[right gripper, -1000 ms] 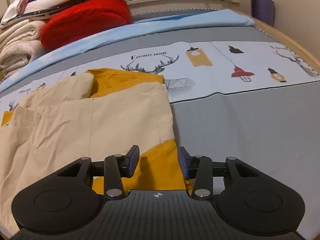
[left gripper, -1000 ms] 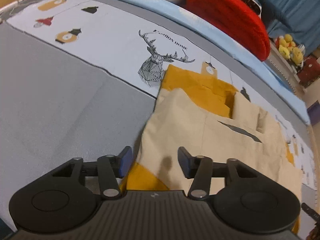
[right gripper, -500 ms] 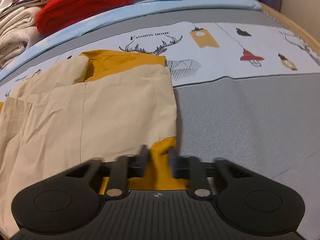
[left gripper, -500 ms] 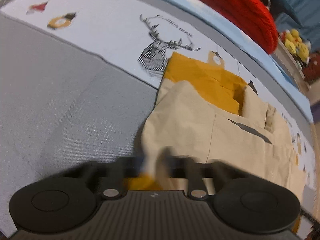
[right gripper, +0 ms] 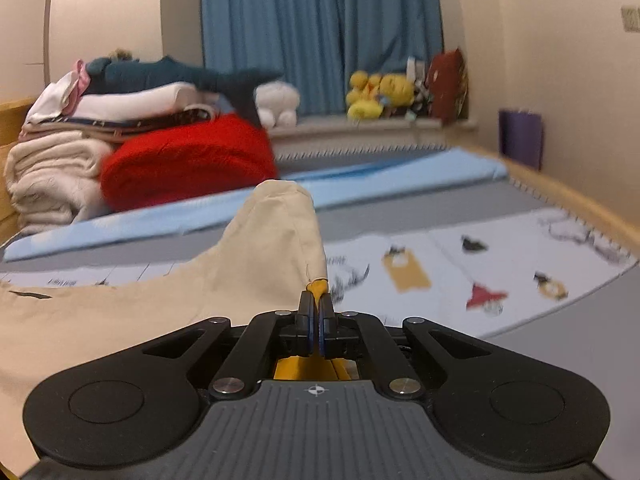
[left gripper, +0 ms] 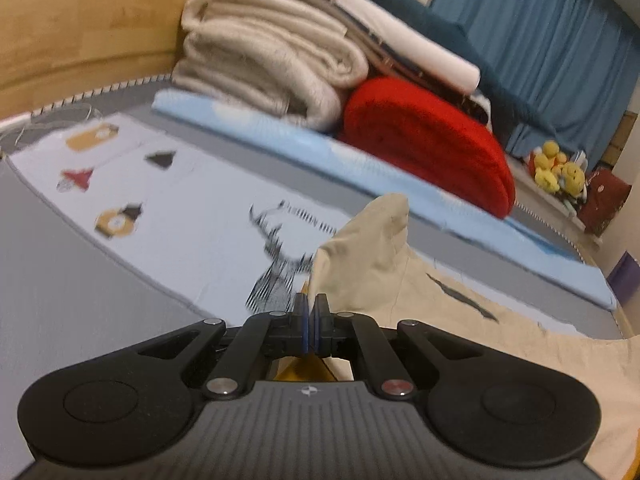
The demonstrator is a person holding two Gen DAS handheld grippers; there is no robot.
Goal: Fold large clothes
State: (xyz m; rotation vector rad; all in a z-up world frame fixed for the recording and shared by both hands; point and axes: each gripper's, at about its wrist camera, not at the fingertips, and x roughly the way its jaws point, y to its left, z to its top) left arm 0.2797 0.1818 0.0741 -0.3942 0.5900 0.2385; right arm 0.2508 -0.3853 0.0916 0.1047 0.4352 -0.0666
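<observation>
A large beige and mustard-yellow garment (left gripper: 404, 280) lies on the bed, and its near edge is raised off the cover at both corners. My left gripper (left gripper: 310, 302) is shut on the garment's left corner, and the cloth peaks up just beyond the fingers. In the right wrist view the same garment (right gripper: 256, 264) rises in a beige hump, with a yellow bit of hem showing at the tips. There my right gripper (right gripper: 316, 299) is shut on the right corner. Yellow cloth also hangs under both jaws.
The bed cover (left gripper: 120, 240) is grey with a white printed band. A stack of folded blankets (left gripper: 272, 60) and a red cushion (left gripper: 428, 140) sit at the bed's far side. Plush toys (right gripper: 380, 92) line a sill below a blue curtain (right gripper: 320, 28).
Both grippers closed from open onto the garment's near corners, then rose and tilted upward. The corners lifted off the bed with them.
</observation>
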